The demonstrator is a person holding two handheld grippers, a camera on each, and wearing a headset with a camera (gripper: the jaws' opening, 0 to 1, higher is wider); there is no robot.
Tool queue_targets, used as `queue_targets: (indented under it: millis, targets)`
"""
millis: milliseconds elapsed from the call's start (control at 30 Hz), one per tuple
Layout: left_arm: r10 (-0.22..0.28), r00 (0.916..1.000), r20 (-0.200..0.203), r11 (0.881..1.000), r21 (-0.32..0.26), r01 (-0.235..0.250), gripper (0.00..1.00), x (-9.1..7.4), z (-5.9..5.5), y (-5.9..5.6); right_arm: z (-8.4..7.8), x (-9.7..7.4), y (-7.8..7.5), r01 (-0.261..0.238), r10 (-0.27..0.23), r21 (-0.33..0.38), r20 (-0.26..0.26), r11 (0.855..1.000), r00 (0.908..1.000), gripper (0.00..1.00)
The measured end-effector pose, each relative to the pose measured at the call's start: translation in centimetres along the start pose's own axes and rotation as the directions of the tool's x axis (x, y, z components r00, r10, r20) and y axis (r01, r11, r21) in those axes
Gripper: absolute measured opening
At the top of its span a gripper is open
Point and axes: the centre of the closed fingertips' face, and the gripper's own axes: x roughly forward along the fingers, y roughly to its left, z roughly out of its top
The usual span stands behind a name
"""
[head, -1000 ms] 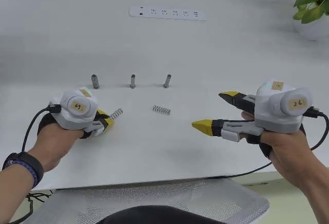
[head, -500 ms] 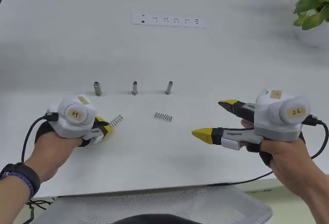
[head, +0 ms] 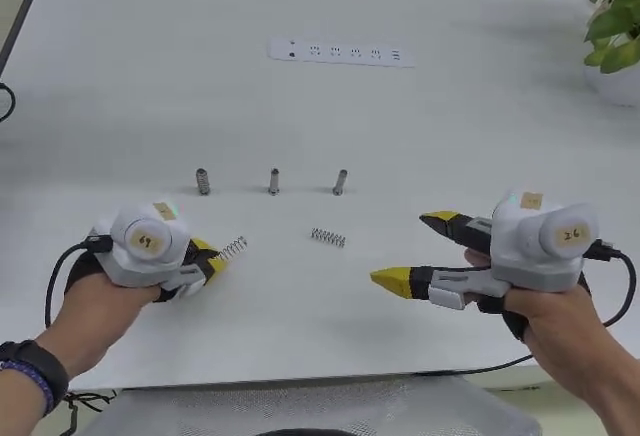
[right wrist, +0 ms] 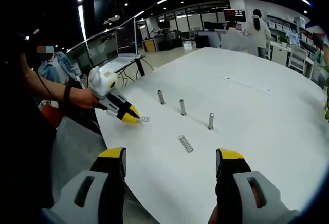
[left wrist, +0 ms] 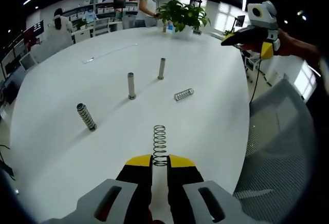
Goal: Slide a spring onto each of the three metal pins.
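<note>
Three metal pins stand in a row on the white table. The left pin [head: 203, 181] [left wrist: 86, 116] wears a spring; the middle pin [head: 274, 181] [left wrist: 131, 85] and right pin [head: 340, 182] [left wrist: 162, 68] are bare. My left gripper [head: 212, 259] [left wrist: 160, 160] is shut on one end of a spring [head: 233, 247] [left wrist: 160, 143] that sticks out past its yellow tips. Another loose spring [head: 327, 238] [left wrist: 183, 94] [right wrist: 185, 143] lies flat in front of the right pin. My right gripper [head: 412, 249] [right wrist: 169, 158] stands open, right of that spring, nothing between its fingers.
A white power strip [head: 341, 53] lies at the back of the table. A potted plant [head: 619, 26] stands at the far right. A cable trails from each gripper. A mesh chair back [head: 300, 406] is below the table's near edge.
The head camera has tilted, shifting everything down and right. My left gripper still holds its spring low by the table. The right gripper stays open, little changed.
</note>
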Motion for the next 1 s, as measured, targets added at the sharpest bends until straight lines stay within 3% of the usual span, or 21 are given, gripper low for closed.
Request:
queue_targets:
  millis: [333,433,767,1000]
  targets:
    - [-0.023,0.9995,0.023,0.998,0.056,0.021,0.03,-1.9,0.8,-2.2,-0.3,0.9,1.3,-0.043,0.043,-0.004,-0.008,0.999,0.9991,0.69]
    - [-0.030,0.9991,0.031,0.997,0.068,0.027,0.03,-1.9,1.0,-2.4,-0.3,1.1,1.5,-0.053,0.053,-0.007,-0.010,0.999,0.9986,0.69]
    - [-0.062,0.9950,0.078,0.989,0.139,0.050,0.03,-3.3,4.1,-4.1,0.0,1.8,2.7,-0.099,0.099,-0.023,-0.007,0.995,0.9950,0.66]
    - [-0.082,0.9920,0.096,0.982,0.177,0.065,0.03,-3.5,5.2,-5.0,0.4,2.3,3.6,-0.134,0.134,-0.030,-0.001,0.990,0.9910,0.62]
